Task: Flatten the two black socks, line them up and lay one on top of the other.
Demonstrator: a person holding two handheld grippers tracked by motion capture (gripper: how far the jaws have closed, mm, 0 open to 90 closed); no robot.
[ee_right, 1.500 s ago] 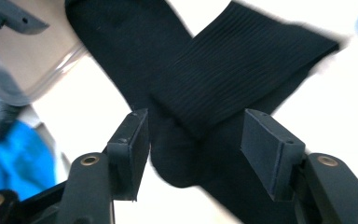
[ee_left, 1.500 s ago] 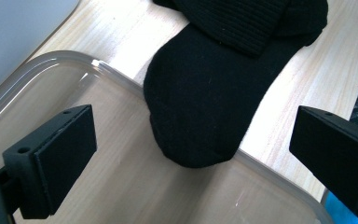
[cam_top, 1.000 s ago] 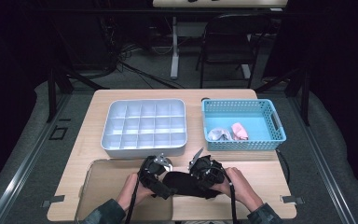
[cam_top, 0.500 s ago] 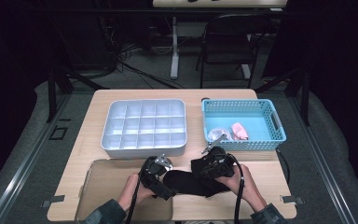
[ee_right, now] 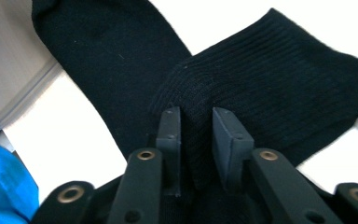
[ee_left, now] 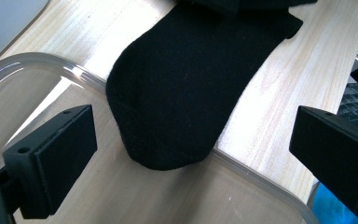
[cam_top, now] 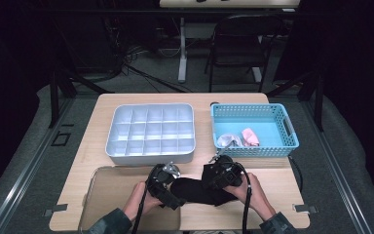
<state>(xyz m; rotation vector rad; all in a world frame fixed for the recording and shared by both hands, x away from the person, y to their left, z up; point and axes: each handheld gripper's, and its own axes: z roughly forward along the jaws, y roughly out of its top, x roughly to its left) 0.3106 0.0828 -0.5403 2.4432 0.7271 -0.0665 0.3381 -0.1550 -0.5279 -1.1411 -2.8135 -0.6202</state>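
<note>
While the flat black knitted sock (cam_top: 199, 191) lies across the pale wood-grain table (cam_top: 272, 183), its rounded toe end laps over the raised rim of the clear, round-cornered plastic tray (ee_left: 37, 60) at the person's near left. The right gripper (ee_right: 196, 130) has its two narrow black jaws nipped on a raised fold of the sock's ribbed cuff, the rib lines running fine and straight beside the smoother knit of the foot; those jaws have just been opening a little with the cloth between them. The left gripper (ee_left: 191, 154) stands with its blocky matte pads wide apart, one on each side of the toe, touching nothing. Farther back sit a grey moulded organiser tray with a grid of square compartments (cam_top: 151, 131) and a blue perforated plastic basket (cam_top: 255, 109), side by side.
</note>
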